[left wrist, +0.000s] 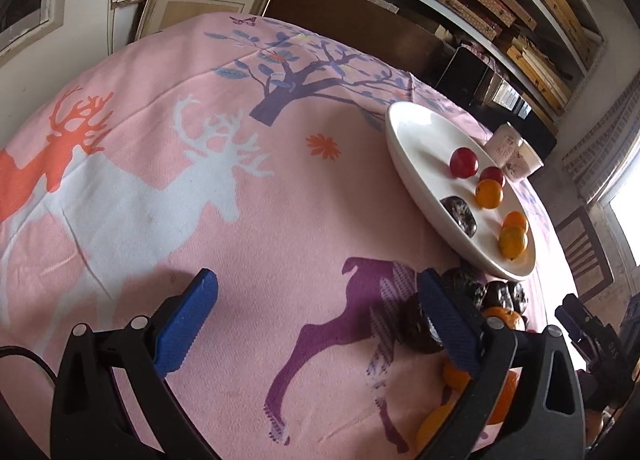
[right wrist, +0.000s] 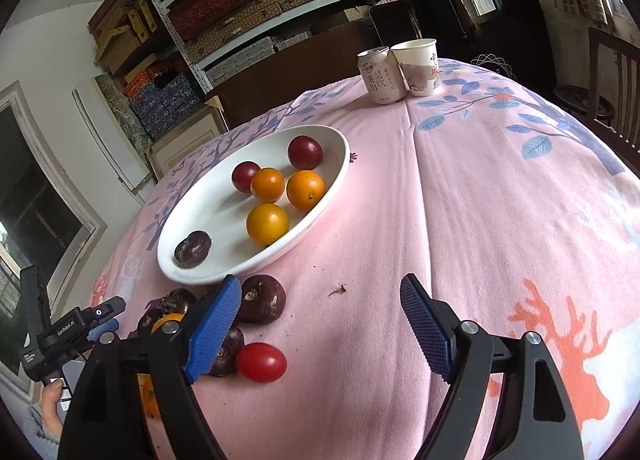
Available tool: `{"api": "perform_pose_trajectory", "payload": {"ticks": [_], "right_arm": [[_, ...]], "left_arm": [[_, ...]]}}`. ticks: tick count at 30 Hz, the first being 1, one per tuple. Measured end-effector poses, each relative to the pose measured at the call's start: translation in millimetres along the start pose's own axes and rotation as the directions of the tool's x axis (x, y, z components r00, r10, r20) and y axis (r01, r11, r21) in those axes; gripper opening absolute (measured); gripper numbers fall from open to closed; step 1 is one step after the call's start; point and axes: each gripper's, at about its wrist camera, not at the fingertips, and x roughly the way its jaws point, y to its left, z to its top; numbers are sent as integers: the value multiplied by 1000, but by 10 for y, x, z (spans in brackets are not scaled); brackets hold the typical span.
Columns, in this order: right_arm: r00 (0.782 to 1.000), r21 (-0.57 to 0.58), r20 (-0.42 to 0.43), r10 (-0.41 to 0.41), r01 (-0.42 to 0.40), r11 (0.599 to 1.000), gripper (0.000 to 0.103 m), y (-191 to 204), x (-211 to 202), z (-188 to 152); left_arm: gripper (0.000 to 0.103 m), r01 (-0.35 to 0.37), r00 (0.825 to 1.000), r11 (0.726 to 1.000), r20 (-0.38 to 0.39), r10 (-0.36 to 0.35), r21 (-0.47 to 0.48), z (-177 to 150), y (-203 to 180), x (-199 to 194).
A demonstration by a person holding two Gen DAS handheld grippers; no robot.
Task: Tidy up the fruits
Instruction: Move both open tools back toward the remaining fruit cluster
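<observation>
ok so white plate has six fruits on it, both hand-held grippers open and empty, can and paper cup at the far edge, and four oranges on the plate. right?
Not quite: the white plate holds three oranges, not four; the other three pieces are two red fruits and one dark one. The right wrist view shows it. The rest stands: left hand-held gripper and right hand-held gripper open and empty, can and paper cup at the far edge.
</observation>
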Motion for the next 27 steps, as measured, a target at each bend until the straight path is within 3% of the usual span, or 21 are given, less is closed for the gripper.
{"api": "perform_pose_trajectory", "payload": {"ticks": [6,13,15,17,20,27], "right_arm": [[996,-60,-46,82,-84,995,83,131,-94,-153],[990,-73,-105,90,-98,993,83,196,-22,-176],[989,-100,-129,71,-84,991,82,229,-13,-194],[985,-137,-166,42,-65,988,68,263,3,-218],[982,-247,-188,-20,-27,969,59,373,-2,-257],[976,-414,-189,-112,24,910,59,552,124,-271]], "left_arm": [[98,-75,997,993,-14,77,86,-48,-108,64],[99,-106,994,988,-18,109,112,-62,-151,82],[99,-105,994,988,-18,108,112,-61,-149,83],[99,-106,994,988,-18,109,112,-62,-149,83],[99,-107,994,988,-18,110,112,-63,-149,83],[99,-109,994,988,-18,112,113,-64,-156,91]]}}
